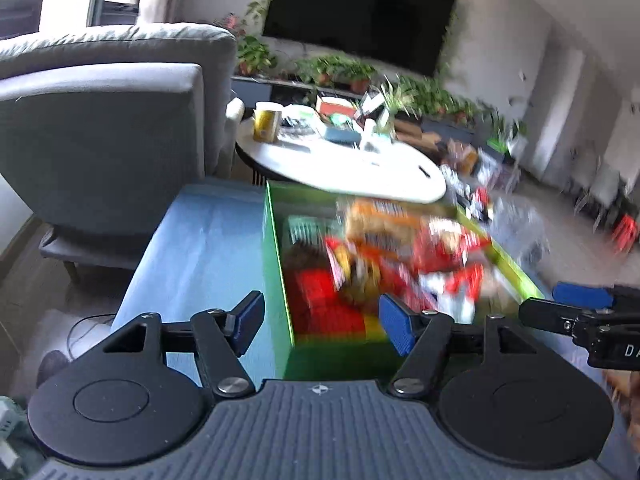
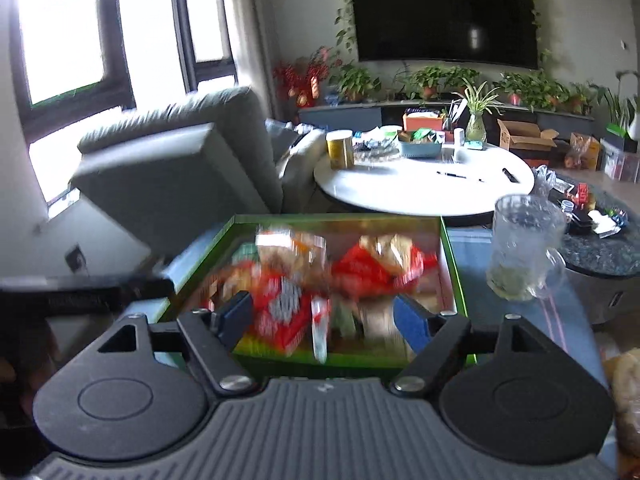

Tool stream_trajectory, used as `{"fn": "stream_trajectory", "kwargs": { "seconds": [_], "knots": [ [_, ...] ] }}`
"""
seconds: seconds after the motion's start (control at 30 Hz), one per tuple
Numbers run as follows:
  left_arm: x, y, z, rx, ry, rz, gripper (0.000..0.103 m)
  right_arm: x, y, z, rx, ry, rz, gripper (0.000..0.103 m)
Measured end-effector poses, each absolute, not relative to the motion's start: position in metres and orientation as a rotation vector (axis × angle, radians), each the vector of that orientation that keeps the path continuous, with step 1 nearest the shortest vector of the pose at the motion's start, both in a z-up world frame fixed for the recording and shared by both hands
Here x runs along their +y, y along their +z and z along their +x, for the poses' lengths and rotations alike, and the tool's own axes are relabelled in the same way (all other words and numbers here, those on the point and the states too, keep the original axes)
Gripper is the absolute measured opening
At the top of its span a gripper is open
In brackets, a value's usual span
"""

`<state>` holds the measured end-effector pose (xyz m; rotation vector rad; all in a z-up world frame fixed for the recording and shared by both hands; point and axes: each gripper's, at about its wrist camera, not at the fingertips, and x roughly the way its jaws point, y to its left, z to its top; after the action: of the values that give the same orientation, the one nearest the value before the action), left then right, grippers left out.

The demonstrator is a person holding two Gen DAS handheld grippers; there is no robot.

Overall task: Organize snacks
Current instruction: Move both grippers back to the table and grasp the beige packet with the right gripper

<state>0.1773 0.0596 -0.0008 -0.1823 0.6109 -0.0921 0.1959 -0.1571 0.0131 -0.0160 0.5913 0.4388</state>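
Note:
A green box [image 1: 276,264] [image 2: 454,264] stands on a blue-covered table [image 1: 200,248] and holds several snack packets, mostly red and orange [image 1: 400,248] [image 2: 360,268]; the picture is blurred. My left gripper [image 1: 322,320] hovers over the box's near left corner, open, with nothing between its blue pads. My right gripper [image 2: 328,316] is over the near edge of the box, open wide, with packets seen behind the gap but none gripped. The right gripper [image 1: 580,308] also shows at the right edge of the left wrist view.
A grey armchair [image 1: 104,140] [image 2: 180,168] stands to the left. A round white table [image 1: 340,164] [image 2: 424,184] with a yellow cup and clutter lies beyond the box. A glass mug [image 2: 524,248] stands on the blue cloth right of the box. A dark round table [image 2: 600,248] is at the right.

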Motion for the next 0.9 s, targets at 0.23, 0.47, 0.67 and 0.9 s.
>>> {"fn": "stream_trajectory", "kwargs": {
  "seconds": [0.23, 0.47, 0.67, 0.9],
  "knots": [
    [0.045, -0.010, 0.142, 0.654, -0.114, -0.141, 0.064, -0.163, -0.011, 0.154, 0.678, 0.467, -0.049, 0.078],
    [0.038, -0.012, 0.112, 0.653, -0.112, -0.118, 0.069, -0.159, -0.021, 0.099, 0.703, 0.602, -0.144, 0.078],
    [0.041, -0.012, 0.095, 0.659, -0.103, -0.141, 0.070, -0.149, -0.035, 0.064, 0.737, 0.682, -0.242, 0.078],
    [0.041, -0.012, 0.083, 0.660, -0.094, -0.146, 0.070, -0.131, -0.051, 0.044, 0.766, 0.743, -0.320, 0.078]
  ]
}}
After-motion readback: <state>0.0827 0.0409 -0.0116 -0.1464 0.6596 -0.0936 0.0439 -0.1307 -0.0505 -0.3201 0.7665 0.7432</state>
